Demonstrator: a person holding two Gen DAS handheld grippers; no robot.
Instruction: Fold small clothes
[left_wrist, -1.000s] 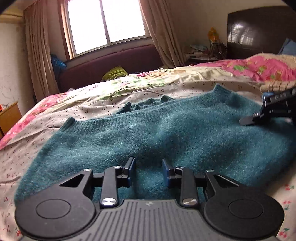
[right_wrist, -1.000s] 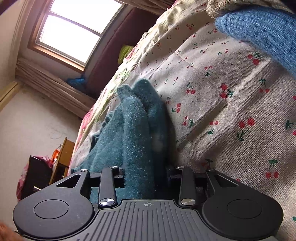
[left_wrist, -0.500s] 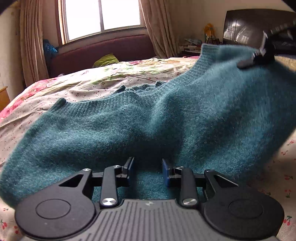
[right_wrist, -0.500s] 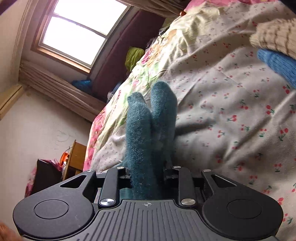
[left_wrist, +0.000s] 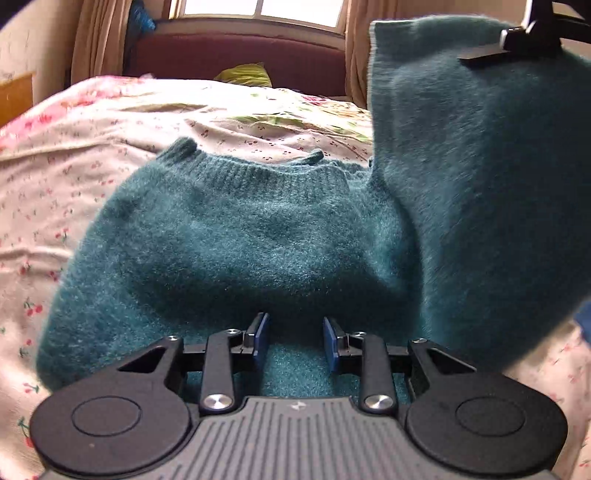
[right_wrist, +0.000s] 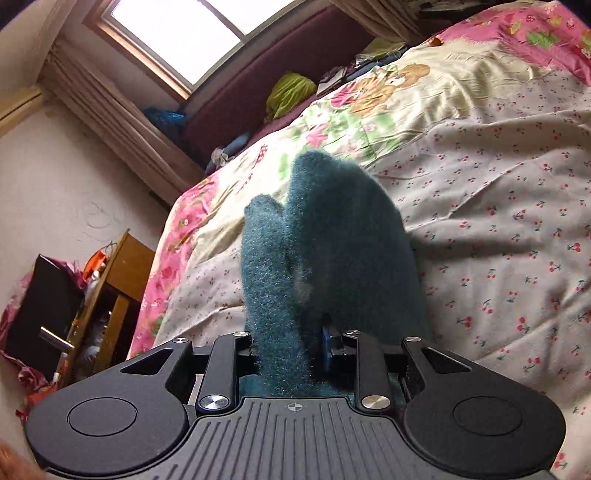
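A fuzzy teal sweater (left_wrist: 240, 236) lies on the cherry-print bedsheet (left_wrist: 44, 177). My left gripper (left_wrist: 295, 341) rests low on the sweater's near part, jaws a little apart with teal knit between and under the blue pads; no clear pinch shows. My right gripper (right_wrist: 290, 347) is shut on a bunched edge of the sweater (right_wrist: 325, 251) and holds it up above the bed. In the left wrist view the lifted part (left_wrist: 480, 166) hangs from the right gripper (left_wrist: 517, 40) at the top right.
The bed carries a floral quilt (right_wrist: 388, 96) and a pink cover (right_wrist: 535, 29) at the far side. A maroon window seat (left_wrist: 236, 55) with a green cloth (left_wrist: 245, 74) lies beyond. A wooden cabinet (right_wrist: 122, 273) stands left of the bed.
My right gripper has lifted the sweater's right side high off the bed and carried it leftward over the rest. My left gripper has stayed low on the near part.
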